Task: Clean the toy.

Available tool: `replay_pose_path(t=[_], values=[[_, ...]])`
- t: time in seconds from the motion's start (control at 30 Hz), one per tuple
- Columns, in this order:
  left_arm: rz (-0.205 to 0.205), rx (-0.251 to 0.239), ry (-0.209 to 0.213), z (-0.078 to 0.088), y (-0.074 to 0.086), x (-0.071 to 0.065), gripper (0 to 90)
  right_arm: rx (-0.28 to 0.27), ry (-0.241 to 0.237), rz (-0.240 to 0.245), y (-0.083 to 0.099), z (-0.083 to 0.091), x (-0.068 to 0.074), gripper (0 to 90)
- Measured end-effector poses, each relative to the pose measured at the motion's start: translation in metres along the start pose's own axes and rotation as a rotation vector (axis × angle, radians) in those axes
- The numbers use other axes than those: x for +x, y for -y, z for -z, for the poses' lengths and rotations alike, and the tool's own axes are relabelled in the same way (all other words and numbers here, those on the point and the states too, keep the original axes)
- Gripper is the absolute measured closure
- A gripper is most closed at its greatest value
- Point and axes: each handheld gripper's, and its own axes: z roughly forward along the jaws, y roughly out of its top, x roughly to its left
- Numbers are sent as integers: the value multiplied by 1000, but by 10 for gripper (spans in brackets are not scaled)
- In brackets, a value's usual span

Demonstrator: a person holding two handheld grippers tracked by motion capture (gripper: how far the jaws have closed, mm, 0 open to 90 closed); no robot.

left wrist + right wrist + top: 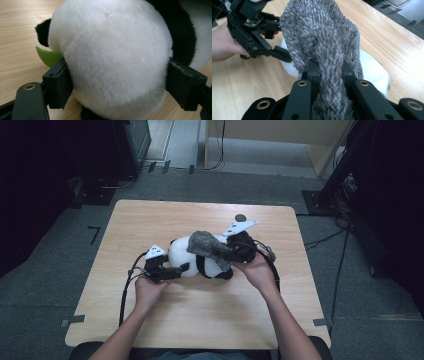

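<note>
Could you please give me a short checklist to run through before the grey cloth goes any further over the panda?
1. Left claw clamps the plush panda's white head from both sides: ok.
2. Right claw pinches the grey fuzzy cloth: ok.
3. Cloth hangs above the panda: ok.
4. Panda rests on the table: ok.
5. Small dark object at the far edge stays clear: ok.
6. Cloth's free edge unfolded: cannot tell.

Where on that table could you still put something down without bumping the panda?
The wooden table is bare along its near edge between the forearms, and across its far-left corner. It is crowded mid-table, where the plush panda lies under the grey fuzzy cloth. A small dark object sits near the far edge.
</note>
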Motion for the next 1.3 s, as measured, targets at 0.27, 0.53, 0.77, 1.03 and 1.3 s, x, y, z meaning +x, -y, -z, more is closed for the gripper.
replay_pose_path(t=[0.27, 0.53, 0.77, 1.03, 1.3], values=[[2, 0, -9, 0, 0, -2, 170, 41, 3, 66, -15, -32, 15, 767], [3, -2, -19, 1, 1, -5, 170, 88, -35, 139, -23, -67, 38, 766], [-7, 8, -27, 1, 0, -5, 173, 113, -21, 158, -18, -75, 39, 766], [-9, 15, -16, 1, -2, -3, 193, 112, 0, 121, -10, -54, 24, 766], [-2, 25, -2, 0, -4, -1, 201, 83, 46, 63, 3, -24, 6, 766]])
